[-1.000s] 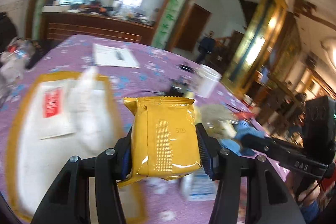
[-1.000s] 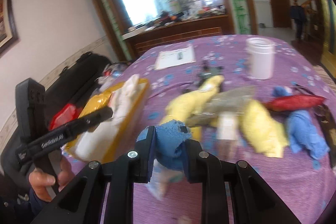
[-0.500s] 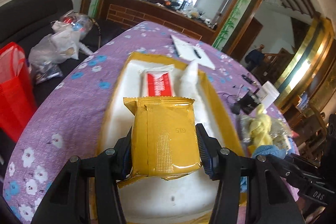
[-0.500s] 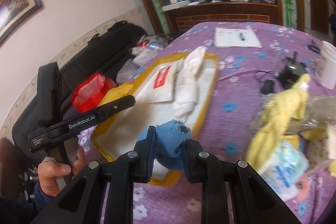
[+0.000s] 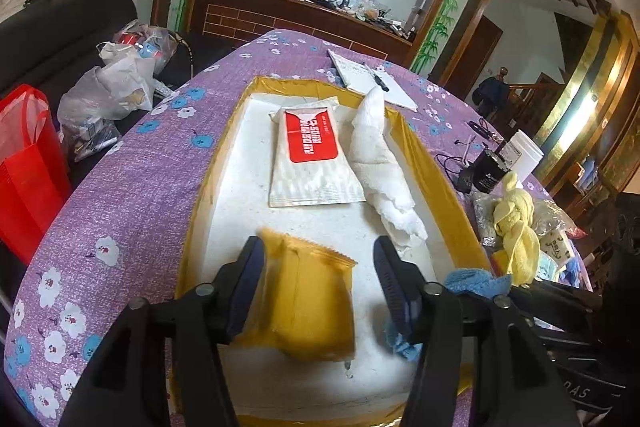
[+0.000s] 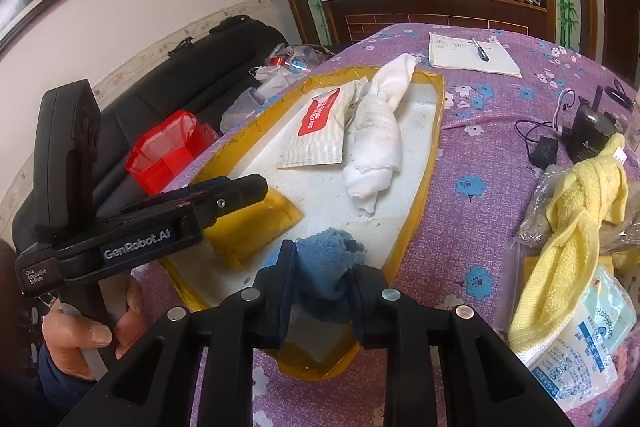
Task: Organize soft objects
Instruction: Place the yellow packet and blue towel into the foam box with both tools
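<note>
The yellow packet (image 5: 308, 303) is being released over the tray (image 5: 436, 171) as the left gripper (image 5: 320, 291) opens; the right gripper (image 6: 322, 281) pinches a blue cloth (image 6: 324, 263), which could land on the rim.

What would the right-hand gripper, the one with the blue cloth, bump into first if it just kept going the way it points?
Probably the white floor of the yellow-rimmed tray, just past the blue cloth in the right gripper. Farther on lies the rolled white towel, though depth is hard to judge.
</note>
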`<action>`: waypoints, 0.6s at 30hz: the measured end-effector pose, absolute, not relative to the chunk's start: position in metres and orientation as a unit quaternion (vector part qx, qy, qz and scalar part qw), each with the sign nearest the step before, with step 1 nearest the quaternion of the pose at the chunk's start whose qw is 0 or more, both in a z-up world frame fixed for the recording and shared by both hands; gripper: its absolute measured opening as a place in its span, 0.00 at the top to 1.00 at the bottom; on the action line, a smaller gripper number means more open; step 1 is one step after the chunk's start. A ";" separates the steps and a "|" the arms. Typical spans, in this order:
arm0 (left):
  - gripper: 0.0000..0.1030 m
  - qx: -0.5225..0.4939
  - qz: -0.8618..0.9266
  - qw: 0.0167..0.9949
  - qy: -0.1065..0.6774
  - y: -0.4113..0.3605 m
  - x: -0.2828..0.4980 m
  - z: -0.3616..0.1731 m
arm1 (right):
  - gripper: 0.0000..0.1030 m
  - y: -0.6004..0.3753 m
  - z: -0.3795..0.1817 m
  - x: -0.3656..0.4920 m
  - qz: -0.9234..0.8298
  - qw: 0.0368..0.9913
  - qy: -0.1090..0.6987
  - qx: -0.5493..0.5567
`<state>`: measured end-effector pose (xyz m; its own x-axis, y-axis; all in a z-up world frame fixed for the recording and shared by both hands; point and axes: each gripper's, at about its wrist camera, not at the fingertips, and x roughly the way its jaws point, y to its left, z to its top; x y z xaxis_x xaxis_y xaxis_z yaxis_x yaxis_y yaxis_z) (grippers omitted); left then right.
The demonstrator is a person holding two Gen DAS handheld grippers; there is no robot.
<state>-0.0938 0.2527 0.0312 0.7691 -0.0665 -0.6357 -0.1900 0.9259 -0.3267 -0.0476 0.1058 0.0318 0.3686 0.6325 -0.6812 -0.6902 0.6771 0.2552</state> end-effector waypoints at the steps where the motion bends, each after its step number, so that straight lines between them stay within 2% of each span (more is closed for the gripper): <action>1: 0.38 -0.189 0.033 0.922 0.336 0.252 -0.094 0.032 | 0.73 0.105 0.032 -0.048 0.404 0.825 0.393 -0.034; 7: 0.29 -0.202 0.031 0.924 0.323 0.256 -0.099 0.032 | 0.64 0.098 0.035 -0.051 0.421 0.820 0.387 -0.010; 8: 0.29 -0.204 0.030 0.925 0.319 0.258 -0.100 0.033 | 0.62 0.096 0.036 -0.050 0.421 0.821 0.386 -0.006; 9: 0.29 -0.207 0.029 0.925 0.317 0.258 -0.100 0.033 | 0.55 0.094 0.037 -0.050 0.421 0.821 0.385 -0.003; 18: 0.28 -0.211 0.029 0.928 0.307 0.259 -0.103 0.035 | 0.54 0.070 0.054 -0.056 0.418 0.832 0.363 0.029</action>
